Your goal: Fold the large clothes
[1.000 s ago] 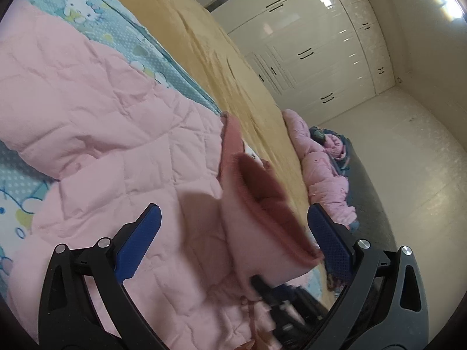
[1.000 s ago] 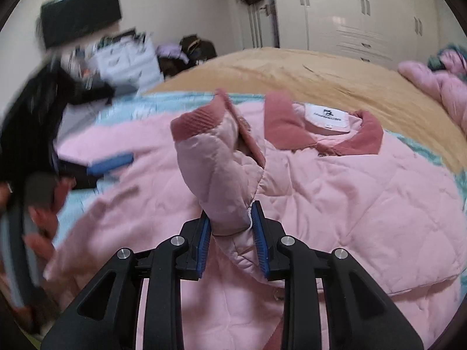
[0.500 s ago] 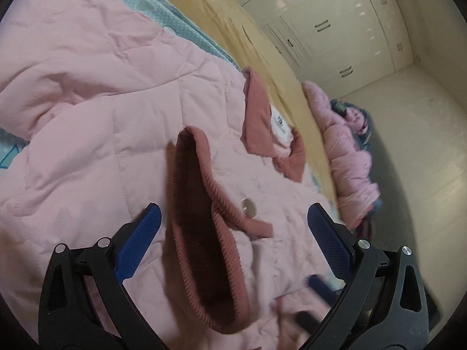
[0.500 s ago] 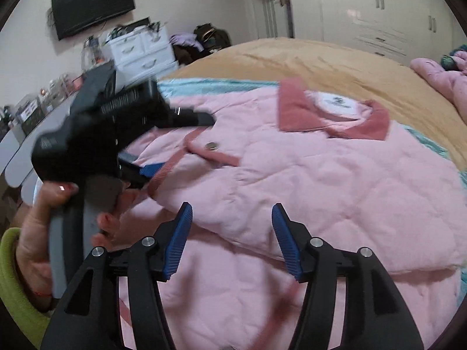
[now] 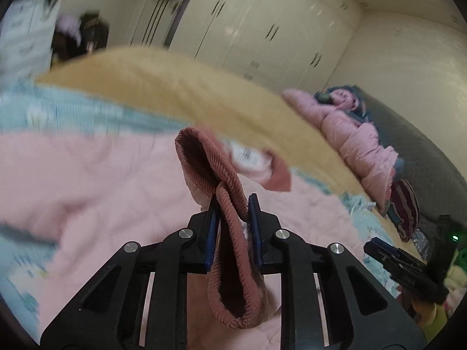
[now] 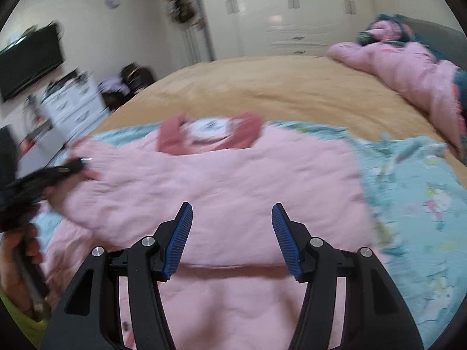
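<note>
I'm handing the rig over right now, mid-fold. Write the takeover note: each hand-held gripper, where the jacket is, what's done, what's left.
Left hand-held gripper: shut on the jacket's ribbed cuff, sleeve end lifted; its jaws have just closed.
Right hand-held gripper: open, nothing between the jaws, hovering over the jacket's body.
Pink jacket: spread on the blue sheet on the bed, collar at the far end.
Done: right side appears folded in, its edge straight; cuff grasped.
Left: probably lay this sleeve across the body, then fold the jacket up. A second pink garment waits at the far right corner.
</note>
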`<state>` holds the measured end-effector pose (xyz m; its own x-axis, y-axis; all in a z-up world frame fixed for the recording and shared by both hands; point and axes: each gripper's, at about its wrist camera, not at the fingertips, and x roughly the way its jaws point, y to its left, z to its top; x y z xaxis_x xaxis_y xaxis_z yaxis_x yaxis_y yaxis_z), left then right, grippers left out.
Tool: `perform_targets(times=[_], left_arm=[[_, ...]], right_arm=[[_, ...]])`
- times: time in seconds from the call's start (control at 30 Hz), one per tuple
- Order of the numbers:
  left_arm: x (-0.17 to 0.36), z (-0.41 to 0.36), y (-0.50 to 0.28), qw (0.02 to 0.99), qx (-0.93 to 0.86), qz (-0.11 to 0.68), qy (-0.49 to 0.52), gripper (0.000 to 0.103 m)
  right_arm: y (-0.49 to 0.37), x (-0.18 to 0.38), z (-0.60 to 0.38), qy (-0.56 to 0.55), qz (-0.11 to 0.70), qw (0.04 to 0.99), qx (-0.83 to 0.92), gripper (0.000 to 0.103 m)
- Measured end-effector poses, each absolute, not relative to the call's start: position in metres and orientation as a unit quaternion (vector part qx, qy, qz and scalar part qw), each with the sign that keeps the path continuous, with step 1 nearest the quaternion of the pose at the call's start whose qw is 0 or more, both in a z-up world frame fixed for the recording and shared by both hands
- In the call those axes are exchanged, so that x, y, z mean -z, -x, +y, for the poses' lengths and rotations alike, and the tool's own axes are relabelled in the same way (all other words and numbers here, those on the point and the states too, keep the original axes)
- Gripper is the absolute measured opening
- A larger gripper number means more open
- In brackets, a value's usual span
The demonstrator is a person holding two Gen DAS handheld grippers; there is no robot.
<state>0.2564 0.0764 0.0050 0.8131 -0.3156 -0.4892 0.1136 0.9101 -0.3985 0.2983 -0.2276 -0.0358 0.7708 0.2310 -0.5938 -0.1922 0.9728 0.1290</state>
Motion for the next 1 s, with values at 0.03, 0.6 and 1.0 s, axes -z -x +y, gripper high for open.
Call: perform_targets(times=[0.03,0.6,1.0], left_arm=[[-0.012,0.078,-0.256,0.937,0.115,0.277,0.178,0.012],[0.043,0.126,-0.287,0.916,0.039,0.340,0.211,0.007],[0.041,0.080,-0.283,0.908,0.088,0.374,0.167,0.021]], right_arm=[[-0.303,0.034,-0.238,-0.039,0.318,0.942,-0.098,0.055],[-0.379,0.068,-0.247,-0.034,0.379,0.923,-0.051,0.057],[-0.390,0.103,-0.251,-0.043,0.424,0.904,-0.045,0.062]])
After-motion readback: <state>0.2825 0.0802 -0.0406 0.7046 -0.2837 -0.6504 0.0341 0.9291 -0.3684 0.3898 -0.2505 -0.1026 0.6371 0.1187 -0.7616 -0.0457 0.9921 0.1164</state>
